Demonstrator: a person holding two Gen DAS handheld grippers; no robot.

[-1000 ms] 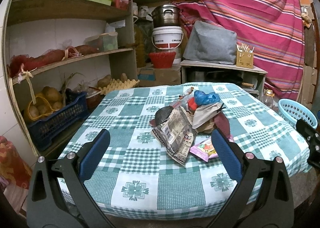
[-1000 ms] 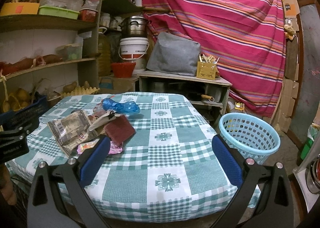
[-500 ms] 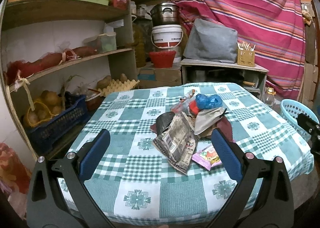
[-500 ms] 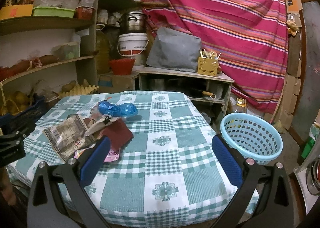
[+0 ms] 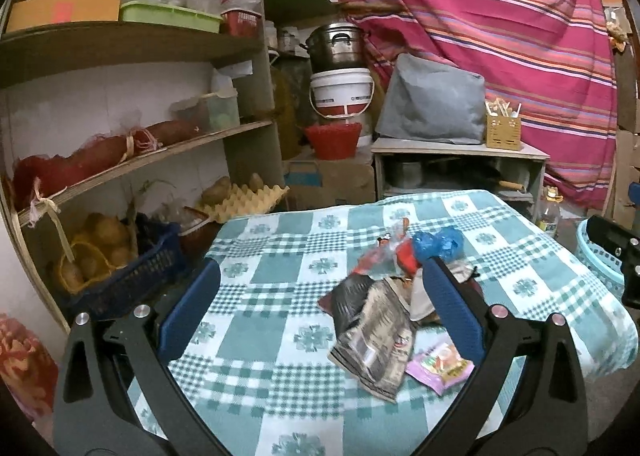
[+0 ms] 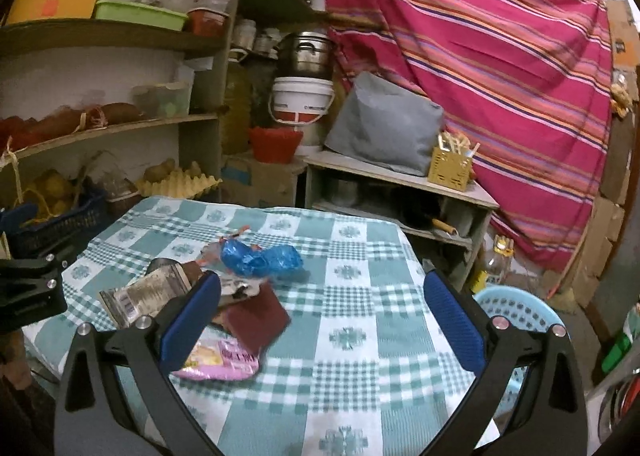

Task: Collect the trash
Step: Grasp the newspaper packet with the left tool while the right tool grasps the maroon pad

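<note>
Left wrist view: our left gripper (image 5: 320, 304) hovers with jaws spread wide and nothing held, over the table (image 5: 280, 408) near its front edge.
Right wrist view: our right gripper (image 6: 320, 316) is likewise spread and empty, above the table's front right part.
Trash: a heap (image 5: 400, 288) lies mid-table, toward the right edge; a grey wrapper (image 5: 376, 340) and pink packet (image 6: 220, 360) sit nearest the front, a blue bag (image 6: 260, 260) behind.
Basket: a light blue basket (image 6: 520, 312) stands on the floor just beside the right edge.
Advice: we judge it best to lower onto one front piece, pinch an edge, and avoid snagging the cloth.
</note>
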